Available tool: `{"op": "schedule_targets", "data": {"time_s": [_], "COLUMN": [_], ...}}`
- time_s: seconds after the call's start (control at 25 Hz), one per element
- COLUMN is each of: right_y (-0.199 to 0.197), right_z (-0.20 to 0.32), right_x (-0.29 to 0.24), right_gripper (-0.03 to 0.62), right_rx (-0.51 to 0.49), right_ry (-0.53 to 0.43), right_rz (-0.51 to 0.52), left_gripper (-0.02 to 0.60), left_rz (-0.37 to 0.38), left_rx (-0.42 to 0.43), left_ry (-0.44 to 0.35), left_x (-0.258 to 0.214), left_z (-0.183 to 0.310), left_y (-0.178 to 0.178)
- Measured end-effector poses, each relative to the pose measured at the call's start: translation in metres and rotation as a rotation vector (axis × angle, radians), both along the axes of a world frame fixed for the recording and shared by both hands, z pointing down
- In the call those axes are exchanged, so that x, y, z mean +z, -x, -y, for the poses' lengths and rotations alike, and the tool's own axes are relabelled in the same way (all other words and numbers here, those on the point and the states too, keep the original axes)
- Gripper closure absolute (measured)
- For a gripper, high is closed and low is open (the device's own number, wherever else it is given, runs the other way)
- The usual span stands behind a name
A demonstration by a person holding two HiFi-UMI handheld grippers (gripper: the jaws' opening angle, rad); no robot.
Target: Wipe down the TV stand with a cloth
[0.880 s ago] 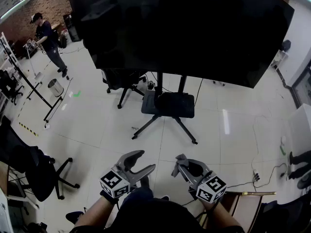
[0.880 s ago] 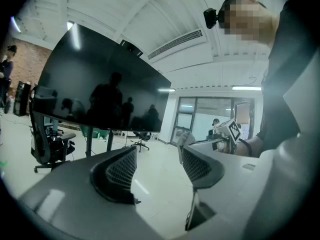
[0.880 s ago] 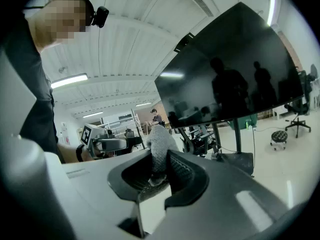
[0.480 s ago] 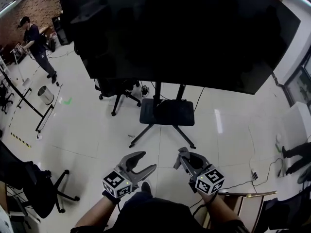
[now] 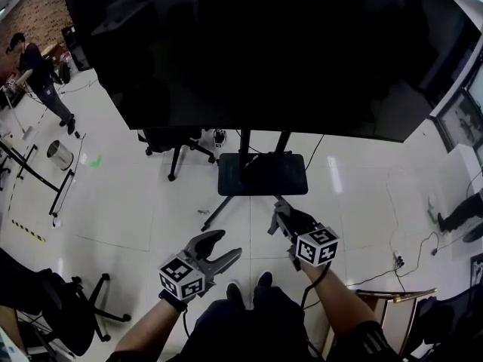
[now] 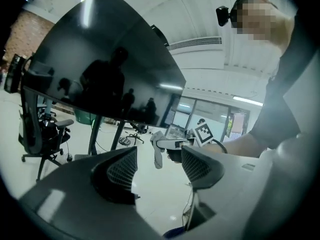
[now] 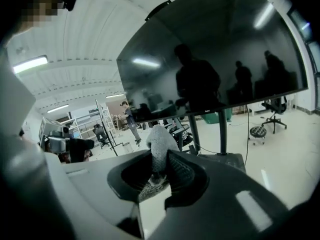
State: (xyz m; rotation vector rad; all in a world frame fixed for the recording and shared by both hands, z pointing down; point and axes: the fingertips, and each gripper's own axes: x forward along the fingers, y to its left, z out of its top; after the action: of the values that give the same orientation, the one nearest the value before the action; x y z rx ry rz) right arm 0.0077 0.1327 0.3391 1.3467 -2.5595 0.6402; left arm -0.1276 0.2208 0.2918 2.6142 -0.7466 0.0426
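The TV stand carries a big black screen (image 5: 256,51) on two posts, with a black shelf (image 5: 262,173) low over splayed legs. My right gripper (image 5: 278,219) is shut on a grey cloth (image 5: 275,223) and reaches toward the shelf's near edge, just short of it. In the right gripper view the cloth (image 7: 159,144) sticks up between the closed jaws of the right gripper (image 7: 157,176), with the shelf (image 7: 220,159) beyond. My left gripper (image 5: 225,246) hangs open and holds nothing, lower left of the stand. The left gripper (image 6: 157,171) looks across at the cloth (image 6: 158,153).
A black office chair (image 5: 177,138) stands behind the stand on the left. Another chair (image 5: 68,300) is at the lower left. A person (image 5: 34,70) and a metal bin (image 5: 56,154) are far left. Cables (image 5: 411,259) trail over the white tiles at the right, near a wooden board (image 5: 392,300).
The right gripper with the cloth has moved forward toward the stand's shelf, and the view has come closer to the TV. The left gripper has stayed about where it was, open.
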Motion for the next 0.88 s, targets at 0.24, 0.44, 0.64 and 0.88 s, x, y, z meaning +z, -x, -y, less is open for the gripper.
{"op": "schedule_targets", "data": {"time_s": [0.24,0.44,0.64,0.88], "right_y": [0.006,0.013,0.017,0.026], "right_z": [0.095,0.167,0.234,0.319], "right_x": [0.044,0.073,0.099,0.127], "right_gripper": [0.525,0.523,0.523,0.523], "right_rx": [0.016,0.024,0.021,0.021], "right_ry": [0.030,-0.001,-0.026,-0.068], "right_rz": [-0.026,-0.055,-0.076,-0.128], "left_gripper": [0.273,0.273,0.273,0.273], "left_rz": [0.026,0.041,0.023,0.001], "left_rx": [-0.014,-0.014,-0.026,-0.028], "left_ry": [0.064,0.078,0.091,0.102], "left_x": [0.033,0.056,0.072,0.091], "left_z": [0.054,0.099,0.144,0.186], "left_y": [-0.001,0.000,-0.014,-0.029]}}
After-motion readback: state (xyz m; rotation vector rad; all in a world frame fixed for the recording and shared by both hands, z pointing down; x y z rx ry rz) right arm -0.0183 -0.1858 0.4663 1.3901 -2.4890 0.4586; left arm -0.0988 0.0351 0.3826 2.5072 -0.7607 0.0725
